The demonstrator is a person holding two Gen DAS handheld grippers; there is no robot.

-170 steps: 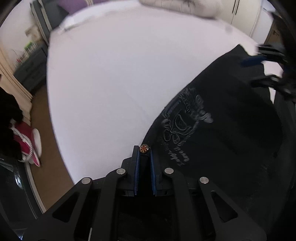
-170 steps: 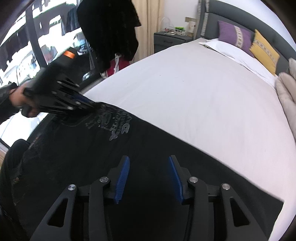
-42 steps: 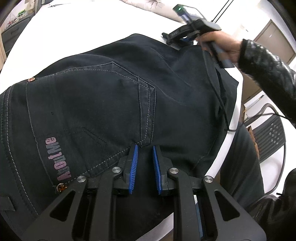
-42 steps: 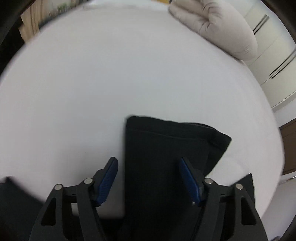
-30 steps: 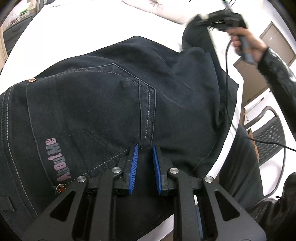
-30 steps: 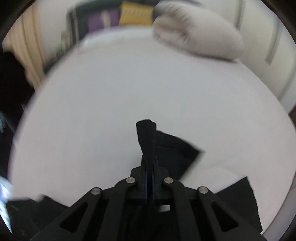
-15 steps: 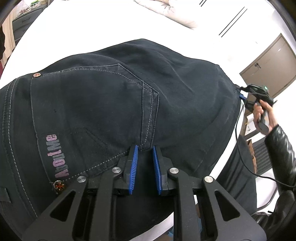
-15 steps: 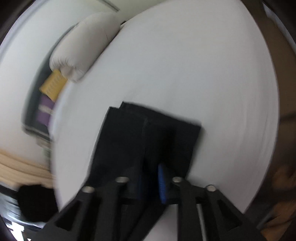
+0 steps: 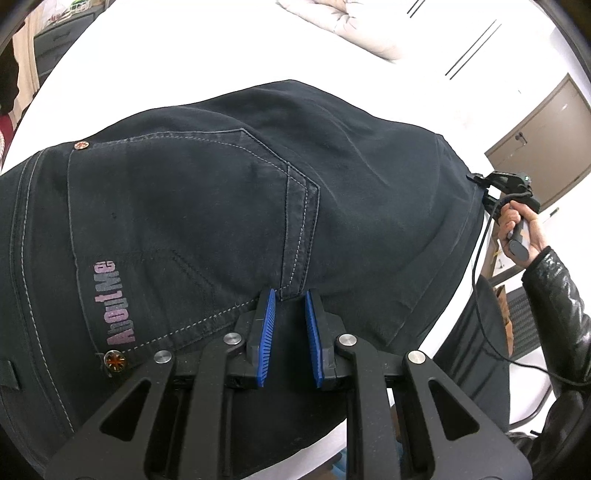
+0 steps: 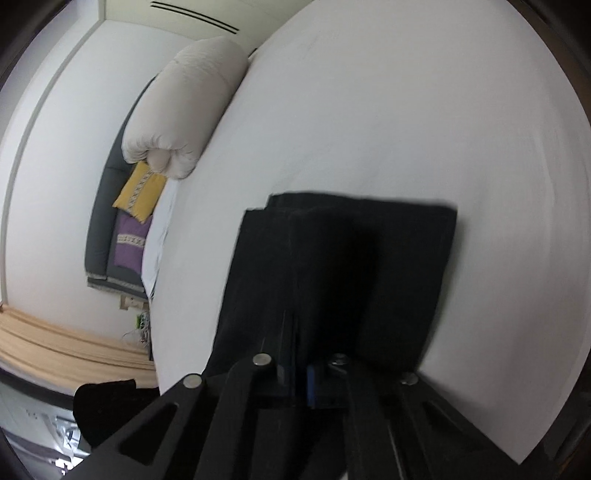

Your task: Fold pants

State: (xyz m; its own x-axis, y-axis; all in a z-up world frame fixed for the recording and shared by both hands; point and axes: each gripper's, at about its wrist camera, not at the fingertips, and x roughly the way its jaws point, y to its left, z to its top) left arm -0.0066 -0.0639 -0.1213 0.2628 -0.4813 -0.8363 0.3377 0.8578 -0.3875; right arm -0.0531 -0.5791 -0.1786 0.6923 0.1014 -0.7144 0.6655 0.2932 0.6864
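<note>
Left wrist view. The dark pants [image 9: 229, 206] lie spread on the white bed [image 9: 177, 62], seat side up, with a stitched back pocket [image 9: 184, 229] and pale lettering at lower left. The waistband end is cut off by the left border, and the nearest cloth is hidden under the left gripper [image 9: 288, 317]. Its blue fingers [image 9: 266, 332] stand close together with a narrow gap, the pocket's lower corner at their tips; whether they pinch a fold of cloth cannot be made out. Open sheet lies beyond the pants toward the pale rolled duvet [image 9: 354, 33]; the bed's edge runs just right of the garment. At the far right, the right gripper [image 9: 480, 186] meets the pants' edge, held by a hand [image 9: 524, 229] in a glossy black sleeve [image 9: 557, 317], a cable trailing below.

Right wrist view. The picture is tilted and slightly blurred. The right gripper [image 10: 295, 373] has just been closing; its fingers [image 10: 311, 384] are clamped together on dark pants cloth, which drapes over them and hides their tips. Beyond lies a folded, squared-off pant end [image 10: 343, 266] on the sheet [image 10: 406, 110], with bare sheet on three sides. Seen only here: a yellow cushion [image 10: 138, 192] and a purple cushion [image 10: 130, 243] at the headboard.
</note>
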